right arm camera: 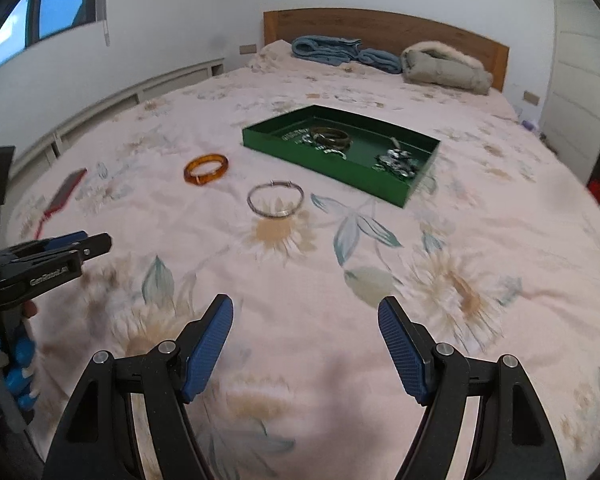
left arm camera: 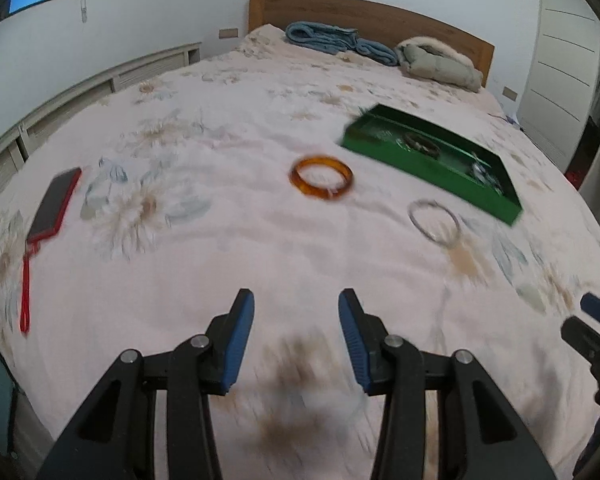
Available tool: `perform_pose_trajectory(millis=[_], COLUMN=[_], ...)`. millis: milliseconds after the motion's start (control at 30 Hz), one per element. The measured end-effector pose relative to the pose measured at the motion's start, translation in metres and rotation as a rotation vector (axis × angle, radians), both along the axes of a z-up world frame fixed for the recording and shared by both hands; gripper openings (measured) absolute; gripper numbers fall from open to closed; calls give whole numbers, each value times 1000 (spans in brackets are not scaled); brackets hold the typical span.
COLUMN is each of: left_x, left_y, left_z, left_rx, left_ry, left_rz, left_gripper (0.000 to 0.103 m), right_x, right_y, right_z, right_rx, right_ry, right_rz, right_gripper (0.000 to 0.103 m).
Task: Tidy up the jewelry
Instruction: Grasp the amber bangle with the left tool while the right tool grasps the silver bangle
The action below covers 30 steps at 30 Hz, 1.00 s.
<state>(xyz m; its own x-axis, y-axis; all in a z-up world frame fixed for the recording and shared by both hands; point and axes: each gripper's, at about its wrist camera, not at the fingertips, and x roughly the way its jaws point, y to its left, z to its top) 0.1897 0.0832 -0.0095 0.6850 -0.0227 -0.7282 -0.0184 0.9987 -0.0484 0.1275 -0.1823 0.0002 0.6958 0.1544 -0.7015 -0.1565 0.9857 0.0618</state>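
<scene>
Two bangles [right arm camera: 206, 169] ahead of L gripper [left arm camera: 296, 312]

Both cameras sit low over the near end of the bed [left arm camera: 260, 240], looking along it toward the headboard [right arm camera: 380, 28]. The left view stands a bit to the left, the right view to the right. Both see the green tray [left arm camera: 400, 156], the orange ring [right arm camera: 206, 169] and the silver ring [left arm camera: 434, 222] ahead, not close.
</scene>
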Motion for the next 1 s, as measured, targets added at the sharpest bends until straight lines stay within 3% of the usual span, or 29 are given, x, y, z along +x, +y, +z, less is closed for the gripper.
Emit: perform_pose_trajectory(millis=[200,400,533,667,900,1000], left_x=[76,143,176,198,210,207], left_y=[18,21,15,11,-7,-12], left_z=[-1,-16,-30,-45,-71,-73], left_rx=[-29,-74,-52,-29,75,94], left_ry=[39,107,153,197,233,218], left_rz=[-29,-77,-99,-116,-183,-211], left_gripper=[42,42,42,41,40,30], right_x=[67,129,168,196,223,229], right_y=[-2,3,9,15,29,36], right_z=[-11,-30,-43,-56,-74,-80], right_rx=[126,147,125,97,-9,-44], right_ry=[63,127,170,215,252,249], right_rz=[69,106,128,165,259,295], right_gripper=[54,43,39,28,22,22])
